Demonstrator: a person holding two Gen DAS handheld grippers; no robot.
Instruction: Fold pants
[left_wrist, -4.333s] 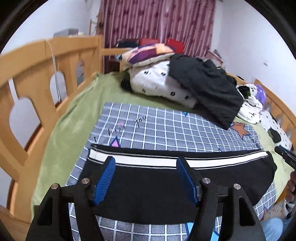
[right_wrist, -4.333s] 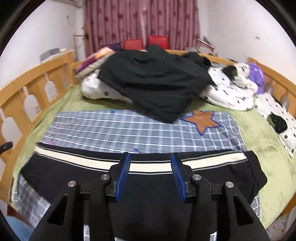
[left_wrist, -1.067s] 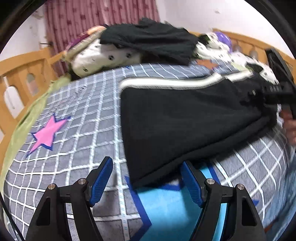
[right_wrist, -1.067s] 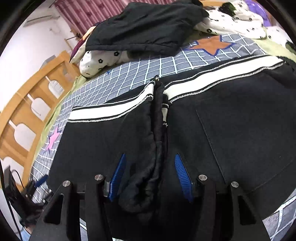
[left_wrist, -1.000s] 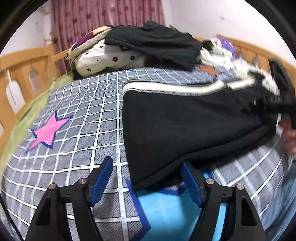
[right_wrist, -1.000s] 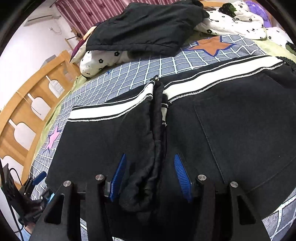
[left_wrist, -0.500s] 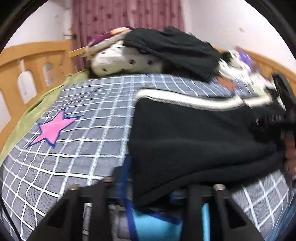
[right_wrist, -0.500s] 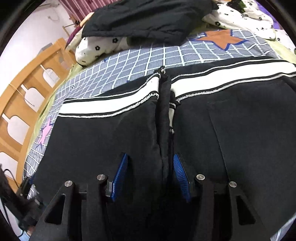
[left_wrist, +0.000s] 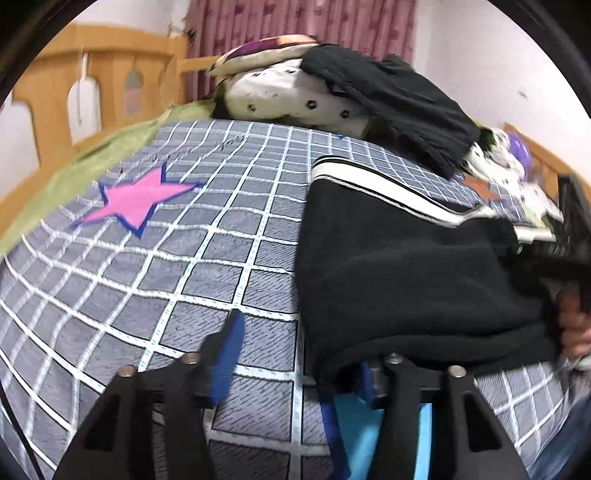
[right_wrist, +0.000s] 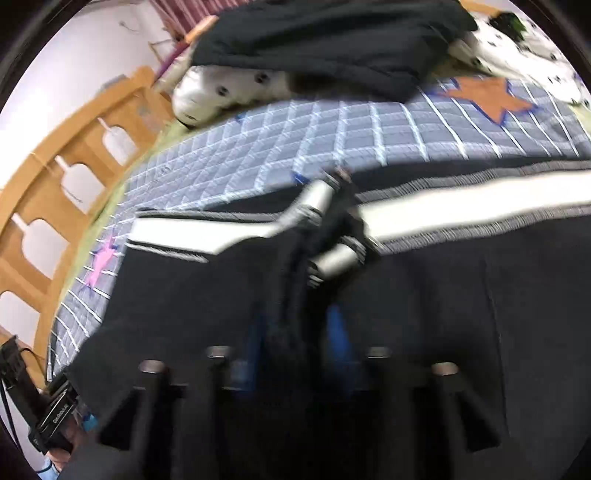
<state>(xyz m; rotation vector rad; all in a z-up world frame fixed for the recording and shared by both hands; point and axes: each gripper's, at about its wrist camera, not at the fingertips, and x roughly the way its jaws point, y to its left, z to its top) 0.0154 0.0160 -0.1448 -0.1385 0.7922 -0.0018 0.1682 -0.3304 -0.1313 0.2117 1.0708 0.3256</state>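
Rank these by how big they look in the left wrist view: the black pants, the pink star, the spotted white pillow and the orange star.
1. Black pants, though nearness to the camera inflates them.
2. Spotted white pillow, partly covered by dark clothing.
3. Pink star.
4. Orange star, far back and mostly hidden, so its real size is unsure.

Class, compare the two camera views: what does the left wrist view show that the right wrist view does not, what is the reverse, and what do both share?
Only the left wrist view shows the maroon curtain and a purple toy. Only the right wrist view shows the orange star whole and the bunched middle of the waistband. Both show the black pants, pink star, checked blanket and wooden bed rail.
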